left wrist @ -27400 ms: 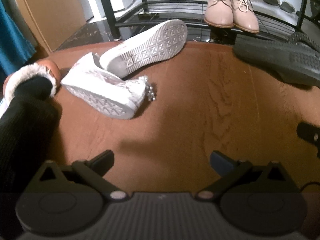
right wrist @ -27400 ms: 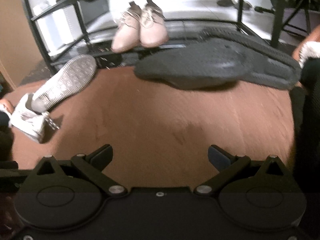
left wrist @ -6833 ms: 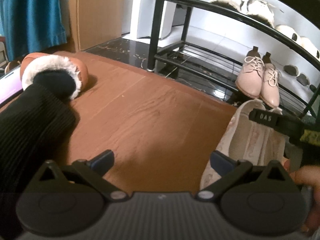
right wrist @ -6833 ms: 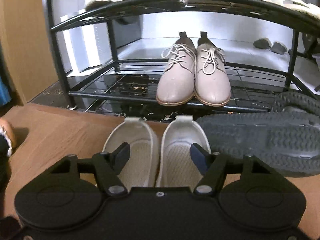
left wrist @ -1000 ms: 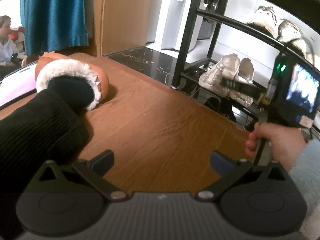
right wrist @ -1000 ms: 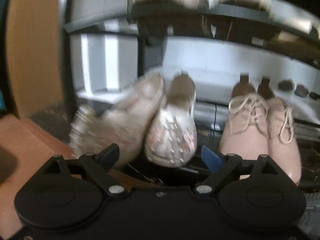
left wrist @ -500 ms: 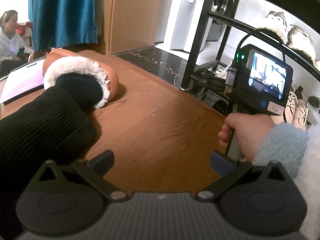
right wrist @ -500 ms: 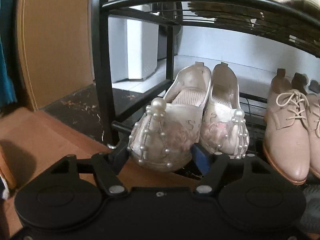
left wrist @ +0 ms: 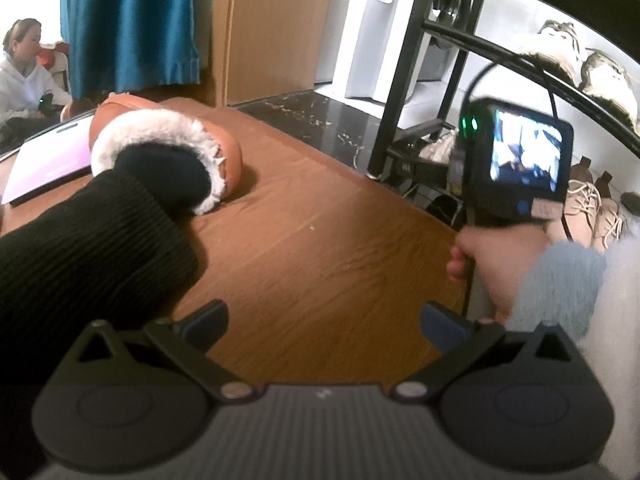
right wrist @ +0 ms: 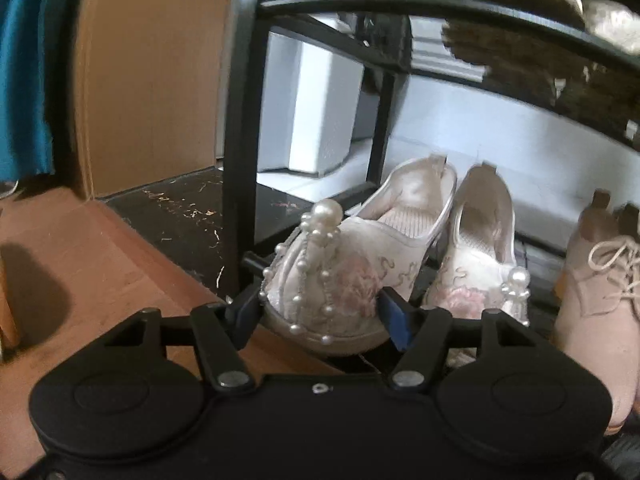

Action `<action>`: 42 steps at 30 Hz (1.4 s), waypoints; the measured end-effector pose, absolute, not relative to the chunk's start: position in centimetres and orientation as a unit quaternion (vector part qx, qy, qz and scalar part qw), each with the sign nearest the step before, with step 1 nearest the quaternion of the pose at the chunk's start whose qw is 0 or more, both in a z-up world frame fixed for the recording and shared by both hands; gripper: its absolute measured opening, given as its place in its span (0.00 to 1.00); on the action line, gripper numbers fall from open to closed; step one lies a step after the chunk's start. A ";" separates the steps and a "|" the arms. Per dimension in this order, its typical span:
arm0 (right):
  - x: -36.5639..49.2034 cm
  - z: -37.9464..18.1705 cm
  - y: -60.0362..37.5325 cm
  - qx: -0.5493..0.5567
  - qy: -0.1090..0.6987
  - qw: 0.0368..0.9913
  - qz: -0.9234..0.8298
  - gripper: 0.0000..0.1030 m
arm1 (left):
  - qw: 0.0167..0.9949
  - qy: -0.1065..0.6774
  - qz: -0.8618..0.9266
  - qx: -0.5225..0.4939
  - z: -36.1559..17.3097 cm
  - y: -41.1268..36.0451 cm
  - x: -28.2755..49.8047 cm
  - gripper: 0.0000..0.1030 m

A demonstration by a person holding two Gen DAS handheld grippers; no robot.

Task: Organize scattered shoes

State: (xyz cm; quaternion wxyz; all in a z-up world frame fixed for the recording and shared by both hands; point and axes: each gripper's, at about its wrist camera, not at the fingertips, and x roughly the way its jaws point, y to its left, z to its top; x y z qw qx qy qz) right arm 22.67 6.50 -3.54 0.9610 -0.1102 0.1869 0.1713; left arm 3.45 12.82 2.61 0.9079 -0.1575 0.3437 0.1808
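While the right tongs [right wrist: 320, 312] were closing, their pads flanked the toe of the left pearl-trimmed slipper [right wrist: 352, 264]; whether they already pressed it could not be told. That slipper stood at the front edge of the shoe rack's lower shelf [right wrist: 280, 204], toe overhanging the rail, near the left corner post. Its mate [right wrist: 476, 256] lay just beside it on the right. A laced pink shoe [right wrist: 596, 296] stood further right.

Handling, as judged: light, soft cloth upper, yielding under squeeze; pearl strings fragile and apt to snag. Best held across the firm sole edge at the toe, clear of beads.

The left tongs [left wrist: 320, 320] stood apart, empty, above the brown floor [left wrist: 320, 248], near a fur-lined orange slipper [left wrist: 168, 148].
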 end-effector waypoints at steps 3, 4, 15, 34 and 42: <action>21.9 -3.5 6.2 -0.135 0.166 0.959 0.185 0.61 | 0.909 0.344 0.180 -0.156 2.6 12.7 3.4 0.99; 21.3 -3.5 6.2 -0.157 0.145 0.958 0.191 0.61 | 0.909 0.344 0.180 -0.155 2.6 12.7 3.4 0.99; 24.1 -3.7 6.1 -0.091 0.180 0.959 0.198 0.66 | 0.907 0.347 0.181 -0.157 2.5 12.7 3.5 0.99; 31.0 -1.4 7.9 -0.076 0.300 0.943 0.124 1.00 | 0.905 0.345 0.184 -0.167 2.7 13.0 3.3 0.99; 29.9 -2.5 8.5 -0.088 0.269 0.951 0.126 0.80 | 0.904 0.343 0.184 -0.174 2.8 13.2 3.2 0.99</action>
